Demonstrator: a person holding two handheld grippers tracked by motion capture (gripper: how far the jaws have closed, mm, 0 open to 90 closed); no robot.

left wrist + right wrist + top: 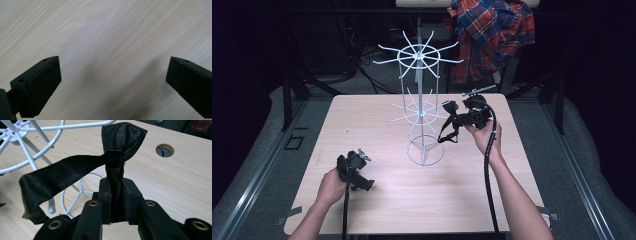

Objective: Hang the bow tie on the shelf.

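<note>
A black satin bow tie (122,140) stands pinched between the jaws of my right gripper (117,195), which is shut on it. Its strap (60,172) trails off to the left and droops. In the high view the right gripper (458,119) holds the bow tie (449,107) just right of the white wire rack (422,100), level with the rack's lower ring of prongs, and the strap (447,136) hangs beneath it. My left gripper (362,179) rests low over the table's front left. Its jaws (113,67) stand wide open over bare wood.
The rack (37,135) stands mid-table on a round wire base (424,150). The wooden table (377,210) has a round cable hole (164,150) near its far side. A plaid shirt (492,30) hangs behind the table. Cables trail from both grippers toward the front edge.
</note>
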